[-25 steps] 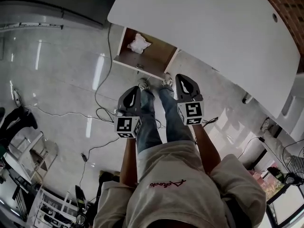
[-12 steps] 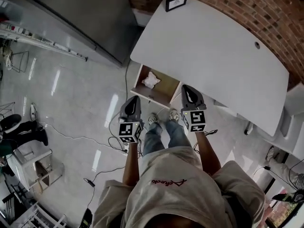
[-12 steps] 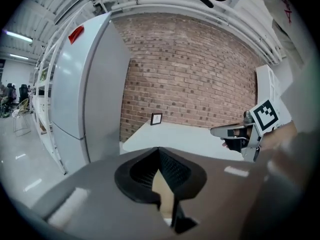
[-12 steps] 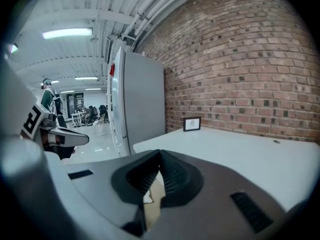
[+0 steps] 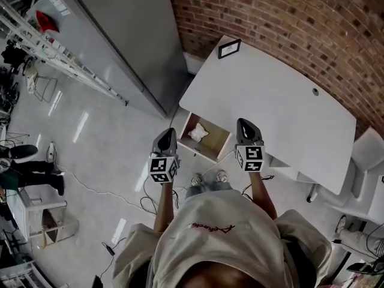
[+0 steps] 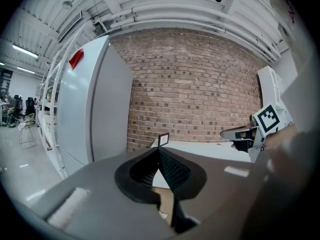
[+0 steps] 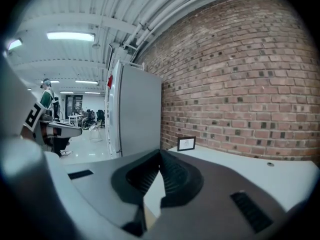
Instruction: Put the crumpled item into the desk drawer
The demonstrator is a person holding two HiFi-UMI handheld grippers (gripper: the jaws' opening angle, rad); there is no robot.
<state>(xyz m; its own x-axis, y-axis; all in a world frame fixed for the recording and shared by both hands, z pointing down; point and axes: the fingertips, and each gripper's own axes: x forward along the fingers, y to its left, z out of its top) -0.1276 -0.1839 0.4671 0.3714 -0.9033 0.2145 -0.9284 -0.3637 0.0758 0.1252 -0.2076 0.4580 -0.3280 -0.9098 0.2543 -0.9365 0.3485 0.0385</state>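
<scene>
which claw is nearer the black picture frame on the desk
Right. The right claw is at the white desk's near edge, facing the small black picture frame; the left claw is farther, off the desk beside the open drawer.

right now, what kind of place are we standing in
Probably an open-plan office or lab in an industrial-style building. The clues are a red brick wall, a white curved desk with its wooden drawer pulled open, and a long ceiling strip light over a wide hall.
</scene>
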